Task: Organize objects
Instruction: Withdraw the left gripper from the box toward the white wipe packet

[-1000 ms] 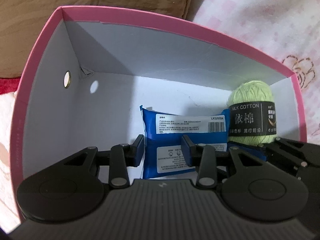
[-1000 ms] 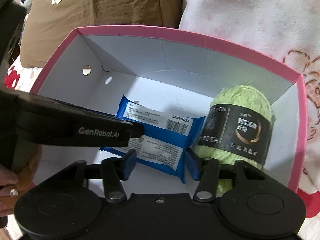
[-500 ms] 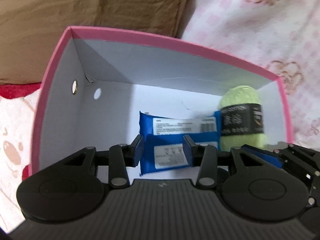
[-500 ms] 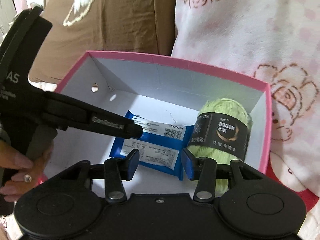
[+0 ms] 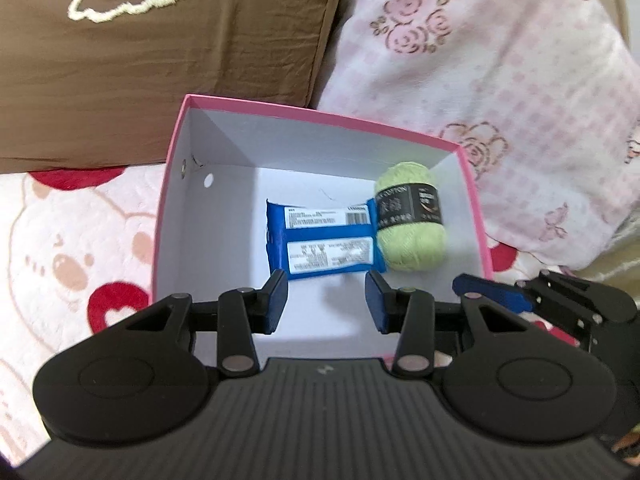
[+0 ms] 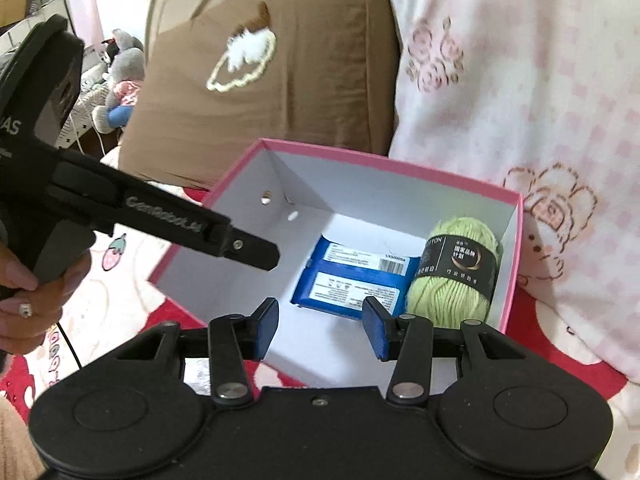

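Note:
A pink box (image 5: 320,114) with a white inside stands on the bed. On its floor lies a blue packet (image 5: 324,244) with white labels, and to its right a light green yarn ball (image 5: 412,240) with a black band. My left gripper (image 5: 326,302) hovers above the near edge of the box, open, nothing between its blue pads. In the right wrist view the box (image 6: 400,168), the packet (image 6: 352,276) and the yarn (image 6: 452,284) show again. My right gripper (image 6: 320,328) is open and empty above the near wall. The left gripper (image 6: 256,252) reaches in from the left.
A brown cushion (image 5: 160,60) and a pink flowered blanket (image 5: 500,100) rise behind the box. A cartoon-print bedspread (image 5: 60,260) lies to the left. A person's hand (image 6: 24,280) holds the left gripper's handle. Plush toys (image 6: 120,64) sit far back left.
Both grippers have risen and pulled back from the box, which now looks smaller and farther. The packet and the yarn stay where they lay. Both jaws stay apart and empty.

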`<action>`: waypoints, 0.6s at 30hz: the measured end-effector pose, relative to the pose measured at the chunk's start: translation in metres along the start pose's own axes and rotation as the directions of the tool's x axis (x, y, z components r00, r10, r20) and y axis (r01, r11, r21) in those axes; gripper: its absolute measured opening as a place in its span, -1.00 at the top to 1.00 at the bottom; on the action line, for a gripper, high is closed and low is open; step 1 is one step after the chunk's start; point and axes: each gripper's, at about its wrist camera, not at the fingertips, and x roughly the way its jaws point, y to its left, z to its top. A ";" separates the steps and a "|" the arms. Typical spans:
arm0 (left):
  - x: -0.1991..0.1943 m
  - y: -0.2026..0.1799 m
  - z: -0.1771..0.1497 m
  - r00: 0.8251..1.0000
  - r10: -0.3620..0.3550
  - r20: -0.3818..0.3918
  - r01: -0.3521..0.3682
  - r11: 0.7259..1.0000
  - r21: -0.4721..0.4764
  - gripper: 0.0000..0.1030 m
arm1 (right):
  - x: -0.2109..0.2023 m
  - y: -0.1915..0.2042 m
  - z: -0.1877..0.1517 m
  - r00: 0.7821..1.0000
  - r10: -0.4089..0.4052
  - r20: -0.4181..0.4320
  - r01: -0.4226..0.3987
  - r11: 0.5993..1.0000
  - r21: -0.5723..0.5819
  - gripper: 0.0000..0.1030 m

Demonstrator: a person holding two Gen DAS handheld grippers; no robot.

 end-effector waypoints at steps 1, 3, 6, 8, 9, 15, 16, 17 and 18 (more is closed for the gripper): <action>-0.005 0.000 -0.002 1.000 -0.003 0.000 0.003 1.000 0.000 0.20 | -0.004 0.002 0.000 1.000 0.000 0.004 0.000 1.000 0.000 0.00; -0.020 -0.002 -0.006 1.000 -0.011 0.003 0.011 1.000 0.005 0.20 | -0.014 0.006 0.000 1.000 -0.004 0.007 0.005 1.000 -0.010 0.00; -0.040 -0.006 -0.014 1.000 -0.011 0.017 0.011 1.000 0.023 0.20 | -0.024 0.013 -0.002 1.000 -0.012 0.010 0.012 1.000 -0.026 0.00; -0.050 -0.008 -0.019 1.000 -0.015 0.024 0.014 0.999 0.032 0.20 | -0.031 0.018 -0.003 1.000 -0.014 0.009 0.014 0.999 -0.031 0.00; -0.055 -0.009 -0.022 0.999 -0.019 0.028 0.018 0.999 0.034 0.20 | -0.035 0.021 -0.004 1.000 -0.014 0.009 0.014 0.999 -0.032 0.00; -0.086 -0.012 -0.040 0.998 -0.056 0.038 0.053 0.997 0.059 0.18 | -0.054 0.040 -0.008 1.000 -0.015 0.007 0.015 0.997 -0.074 -0.01; -0.091 -0.011 -0.043 0.997 -0.060 0.042 0.057 0.996 0.065 0.18 | -0.058 0.043 -0.008 1.000 -0.015 0.008 0.016 0.996 -0.083 -0.01; -0.097 -0.011 -0.047 0.997 -0.065 0.048 0.061 0.996 0.071 0.17 | -0.062 0.046 -0.009 1.000 -0.014 0.011 0.015 0.996 -0.091 -0.02; -0.101 -0.011 -0.050 0.996 -0.068 0.053 0.064 0.995 0.075 0.16 | -0.066 0.049 -0.009 1.000 -0.012 0.013 0.013 0.995 -0.100 -0.03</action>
